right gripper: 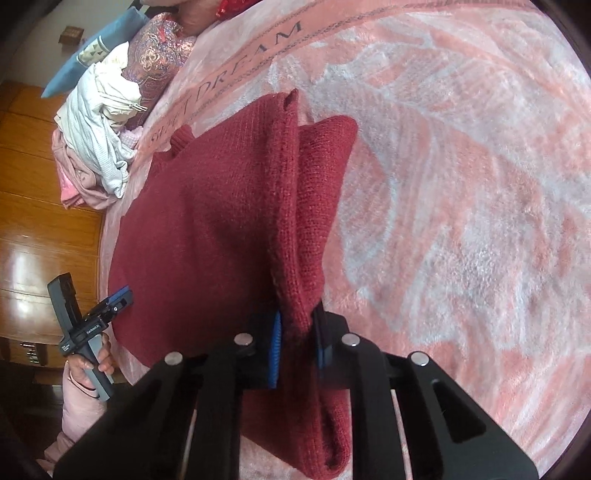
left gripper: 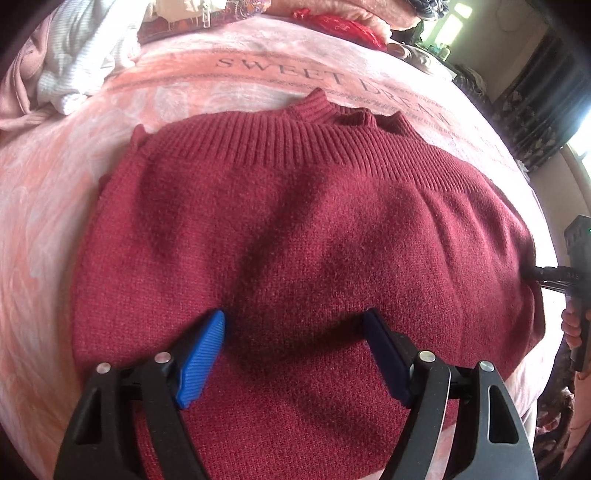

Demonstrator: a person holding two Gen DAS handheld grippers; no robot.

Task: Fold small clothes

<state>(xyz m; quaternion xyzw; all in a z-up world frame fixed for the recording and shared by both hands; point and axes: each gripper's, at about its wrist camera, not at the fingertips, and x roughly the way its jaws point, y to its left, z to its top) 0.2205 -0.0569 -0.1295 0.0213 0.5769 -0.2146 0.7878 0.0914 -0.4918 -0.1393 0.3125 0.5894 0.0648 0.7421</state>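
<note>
A dark red knitted sweater (left gripper: 295, 229) lies on a pink blanket (left gripper: 55, 184), its ribbed band towards the far side. My left gripper (left gripper: 295, 321) is open, its blue pads resting on the sweater's near part with nothing between them. My right gripper (right gripper: 297, 325) is shut on a folded edge of the sweater (right gripper: 229, 229) at its right side and lifts that edge off the blanket (right gripper: 461, 184). In the left wrist view the right gripper (left gripper: 543, 275) shows at the sweater's right edge. In the right wrist view the left gripper (right gripper: 118, 295) sits at the sweater's left edge.
A pile of white and pink clothes (left gripper: 74, 66) lies at the blanket's far left; it also shows in the right wrist view (right gripper: 99, 147). A red cloth (left gripper: 343, 26) and patterned pillows (right gripper: 155, 59) lie at the far end. A wooden floor (right gripper: 44, 221) is beyond the bed edge.
</note>
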